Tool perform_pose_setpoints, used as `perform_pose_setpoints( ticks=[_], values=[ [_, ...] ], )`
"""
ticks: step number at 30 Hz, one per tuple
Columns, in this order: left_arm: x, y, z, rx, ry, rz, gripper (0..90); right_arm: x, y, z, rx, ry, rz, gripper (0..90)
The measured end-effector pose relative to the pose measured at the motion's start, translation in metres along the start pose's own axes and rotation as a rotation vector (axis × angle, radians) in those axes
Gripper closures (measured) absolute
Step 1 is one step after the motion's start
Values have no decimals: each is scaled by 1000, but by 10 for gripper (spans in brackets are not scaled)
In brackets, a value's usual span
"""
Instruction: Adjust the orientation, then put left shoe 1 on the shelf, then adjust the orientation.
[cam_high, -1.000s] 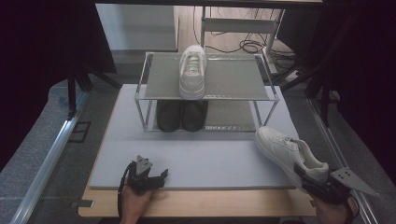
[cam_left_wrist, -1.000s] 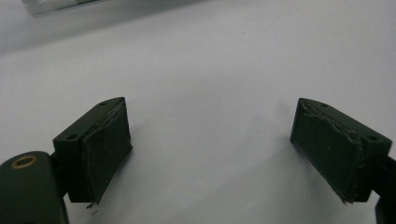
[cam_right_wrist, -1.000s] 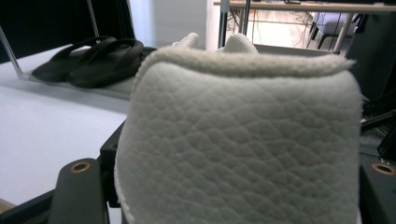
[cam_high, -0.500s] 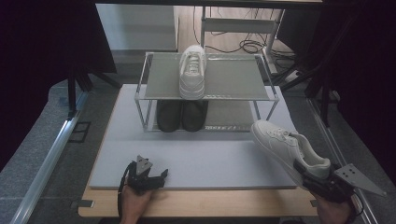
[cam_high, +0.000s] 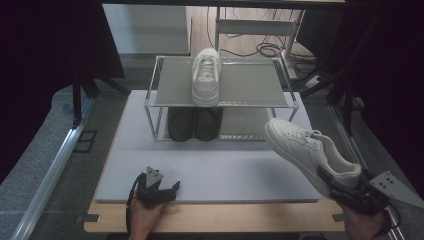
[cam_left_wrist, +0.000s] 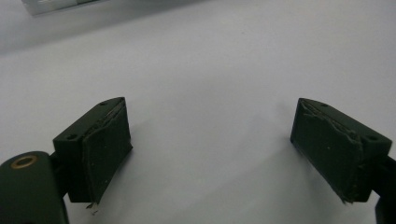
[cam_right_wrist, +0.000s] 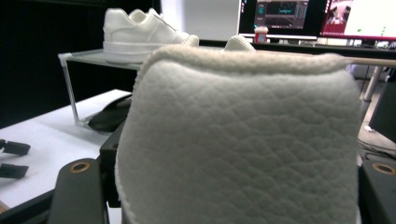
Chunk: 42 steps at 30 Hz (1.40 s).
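The left black two-jaw gripper (cam_high: 159, 188) rests low at the near edge of the pale grey foam mat (cam_high: 210, 170), held from below by the person's left hand (cam_high: 145, 217); its jaws stand wide apart with nothing between them, and in the left gripper view the worn black pads (cam_left_wrist: 105, 149) lie on or just above bare mat, with open mat ahead of them. The right black two-jaw gripper (cam_high: 350, 192) is held up over the near right corner of the mat by the person's right hand (cam_high: 362, 225), tilted upward, its jaws clamped on the heel of a white leather low-top sneaker (cam_high: 310, 152). In the right gripper view the pebbled white heel (cam_right_wrist: 238, 135) sits squarely between the jaws. The sneaker is clear of the mat; its long axis runs from the heel at the jaws up and away to the toe, which points toward the far left and ends just short of the right near leg of a two-tier metal-framed shoe rack with grey shelves (cam_high: 280, 100). Beyond the toe, the right part of the rack's upper shelf is bare. A second white leather sneaker (cam_high: 206, 77) stands on the upper shelf near its middle, toe toward the person. A pair of black shoes (cam_high: 194, 123) sits below it on the lower shelf. The light wooden tabletop (cam_high: 225, 220) shows as a strip along the mat's near edge.
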<state>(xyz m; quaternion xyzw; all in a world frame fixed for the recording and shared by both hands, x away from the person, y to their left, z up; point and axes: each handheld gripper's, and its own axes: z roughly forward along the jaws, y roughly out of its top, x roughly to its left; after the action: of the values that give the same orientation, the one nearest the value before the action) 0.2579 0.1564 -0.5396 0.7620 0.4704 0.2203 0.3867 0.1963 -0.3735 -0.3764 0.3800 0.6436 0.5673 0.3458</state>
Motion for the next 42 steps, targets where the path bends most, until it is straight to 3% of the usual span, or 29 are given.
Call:
perform_pose_setpoints(
  ticks=[14, 26, 42],
  values=[
    [0, 0, 0, 2, 0, -1, 116, 9, 33, 12, -67, 25, -27, 277],
    [0, 0, 0, 1, -1, 1, 116, 16, 50, 51, -97, 2, -57, 276],
    [0, 0, 0, 3, -1, 3, 116, 21, 61, 99, -114, -26, -56, 275]
  ],
)
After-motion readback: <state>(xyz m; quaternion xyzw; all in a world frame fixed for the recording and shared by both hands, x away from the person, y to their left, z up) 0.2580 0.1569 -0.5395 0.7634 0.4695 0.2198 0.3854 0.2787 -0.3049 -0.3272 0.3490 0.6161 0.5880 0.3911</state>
